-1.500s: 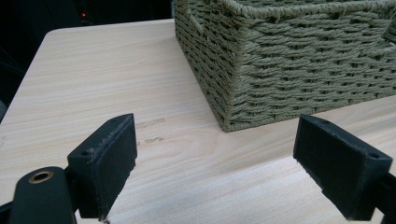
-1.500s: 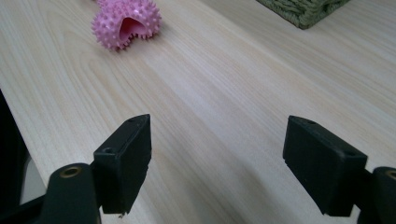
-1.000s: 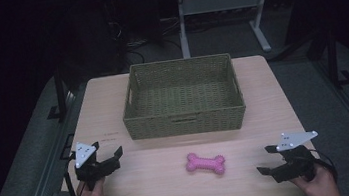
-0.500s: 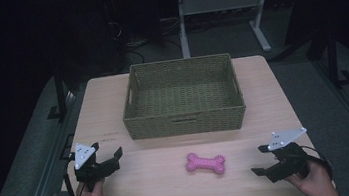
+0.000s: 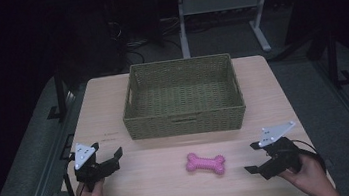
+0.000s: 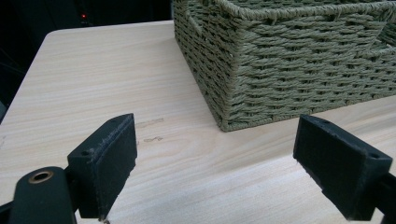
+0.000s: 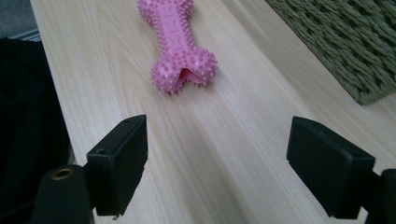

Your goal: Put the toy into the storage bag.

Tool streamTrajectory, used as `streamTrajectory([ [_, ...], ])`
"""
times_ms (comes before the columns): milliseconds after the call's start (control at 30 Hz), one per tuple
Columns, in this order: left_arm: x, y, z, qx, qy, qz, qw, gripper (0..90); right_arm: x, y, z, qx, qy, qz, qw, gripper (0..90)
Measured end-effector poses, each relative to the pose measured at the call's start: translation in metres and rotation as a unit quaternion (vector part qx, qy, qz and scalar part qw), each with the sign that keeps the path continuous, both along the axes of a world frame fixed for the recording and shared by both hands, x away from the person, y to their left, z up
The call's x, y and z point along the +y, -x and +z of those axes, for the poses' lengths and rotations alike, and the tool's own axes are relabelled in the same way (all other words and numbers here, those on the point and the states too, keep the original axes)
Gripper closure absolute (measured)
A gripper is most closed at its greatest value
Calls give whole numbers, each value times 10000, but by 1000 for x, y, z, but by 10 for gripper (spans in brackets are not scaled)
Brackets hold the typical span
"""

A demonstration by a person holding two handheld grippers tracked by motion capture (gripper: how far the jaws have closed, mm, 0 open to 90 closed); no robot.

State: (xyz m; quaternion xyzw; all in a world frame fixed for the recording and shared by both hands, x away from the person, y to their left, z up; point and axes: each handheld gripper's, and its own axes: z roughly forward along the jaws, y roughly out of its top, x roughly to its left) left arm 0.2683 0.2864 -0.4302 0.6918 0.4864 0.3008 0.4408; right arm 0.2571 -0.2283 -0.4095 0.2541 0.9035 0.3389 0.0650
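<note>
A pink spiky bone-shaped toy (image 5: 205, 163) lies on the wooden table (image 5: 153, 191) near its front edge, in front of a green woven basket (image 5: 182, 97). My right gripper (image 5: 254, 157) is open to the toy's right, pointing at it with a gap between. In the right gripper view the toy (image 7: 178, 44) lies ahead of the wide-apart jaws of the right gripper (image 7: 236, 156), nothing between them. My left gripper (image 5: 108, 154) sits open at the table's front left. In the left gripper view the left gripper (image 6: 231, 156) faces the basket's corner (image 6: 289, 65).
The basket looks empty and stands at the table's middle back. Beyond the table, a dark floor with a white desk frame (image 5: 254, 22) and cables. Bare tabletop (image 6: 102, 88) lies left of the basket.
My right gripper has shifted left and slightly forward toward the toy. The left gripper and the toy have stayed put.
</note>
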Motion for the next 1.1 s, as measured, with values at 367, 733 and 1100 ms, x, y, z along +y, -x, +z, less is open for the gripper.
streamTrajectory([
  [367,3,0,0,-17,38,46,10000,130,25,-13,7,192,152,338,9991,172],
  [733,4,-1,0,-27,68,53,10000,130,64,-28,8,233,398,881,9950,199],
  [1100,3,-1,0,-21,66,44,10000,130,82,-40,5,349,461,1072,9926,209],
])
